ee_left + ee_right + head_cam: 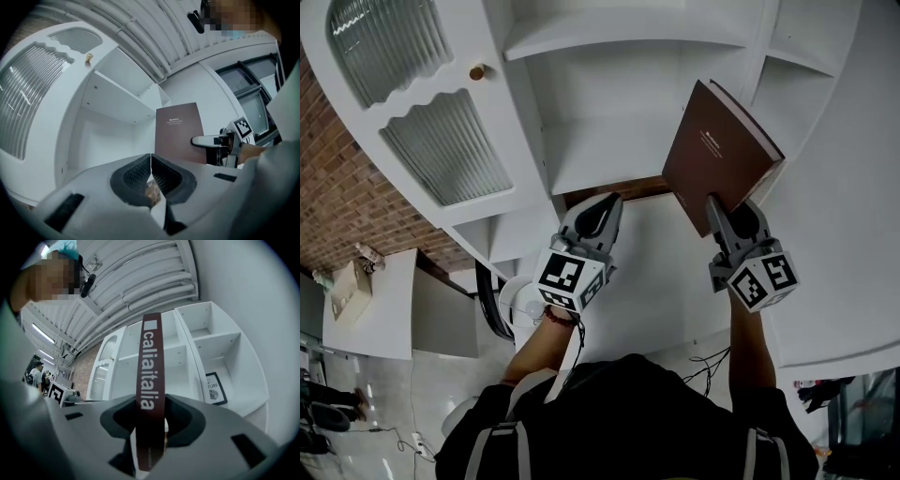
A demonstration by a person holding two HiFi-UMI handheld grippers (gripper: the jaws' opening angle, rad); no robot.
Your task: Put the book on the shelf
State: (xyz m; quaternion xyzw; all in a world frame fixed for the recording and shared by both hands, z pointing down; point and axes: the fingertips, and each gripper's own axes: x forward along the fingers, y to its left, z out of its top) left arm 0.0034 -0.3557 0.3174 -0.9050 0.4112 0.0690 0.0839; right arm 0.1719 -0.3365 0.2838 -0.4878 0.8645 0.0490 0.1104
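A dark brown book [717, 155] stands upright in my right gripper [724, 217], which is shut on its lower edge. Its spine [149, 380] with white lettering runs straight up between the jaws in the right gripper view. The book is held in the air in front of the white shelf unit [609, 141], before an empty compartment. From the left gripper view the book's cover [180, 131] shows to the right, with the right gripper [199, 140] clamped on it. My left gripper [602, 211] hovers to the book's left, shut with nothing in it, its tips [150, 157] pressed together.
The shelf unit has a door with ribbed glass panels [441, 141] and a round knob [476, 71] at the left. A framed picture [215, 387] stands in a lower right compartment. Other compartments [213, 341] are empty. A brick wall [337, 187] lies left.
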